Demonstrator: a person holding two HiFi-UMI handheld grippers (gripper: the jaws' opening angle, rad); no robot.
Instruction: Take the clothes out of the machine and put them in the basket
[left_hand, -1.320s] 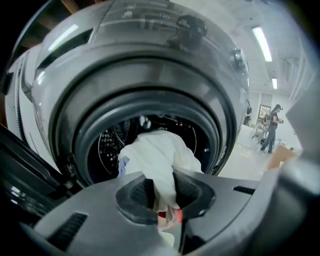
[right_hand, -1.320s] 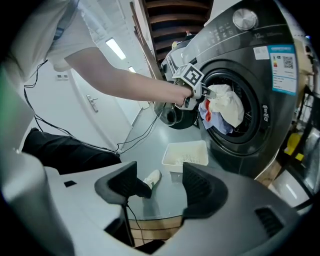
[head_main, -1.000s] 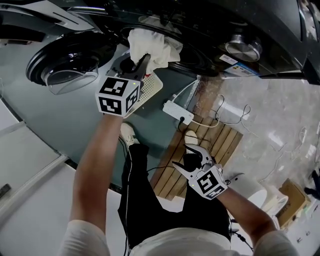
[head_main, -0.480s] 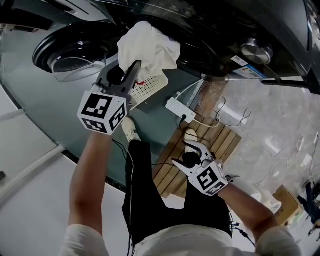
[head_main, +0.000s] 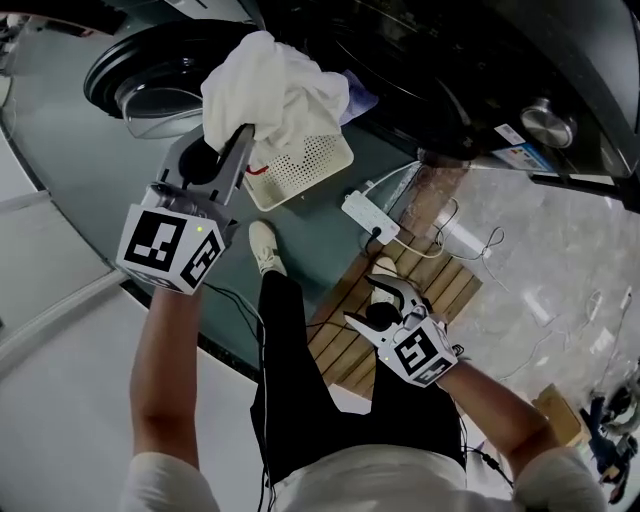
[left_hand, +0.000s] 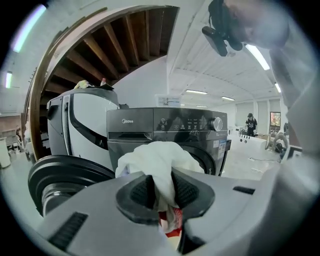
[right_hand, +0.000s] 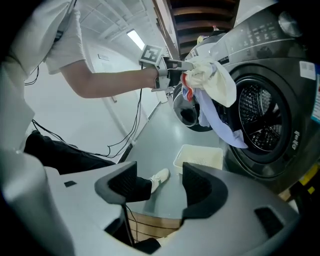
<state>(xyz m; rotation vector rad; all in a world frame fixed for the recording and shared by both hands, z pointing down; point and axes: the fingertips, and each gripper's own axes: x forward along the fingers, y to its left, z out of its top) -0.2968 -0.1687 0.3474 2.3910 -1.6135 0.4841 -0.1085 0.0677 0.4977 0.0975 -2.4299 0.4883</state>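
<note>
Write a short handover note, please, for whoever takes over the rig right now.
Left gripper: shut on the white clothes bundle, held in the air before the washing machine.
Right gripper: open, empty.
Basket: on the floor by the machine door, nothing seen in it.
Done: bundle pulled out; a lilac piece trails toward the door opening.
Left: put the bundle in the basket, release, check the drum.

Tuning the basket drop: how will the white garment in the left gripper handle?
Likely floppy: the white garment bunches and droops around the left gripper. Probably light, since one small pinch carries it. It may snag: a bluish cloth hangs beneath it.
</note>
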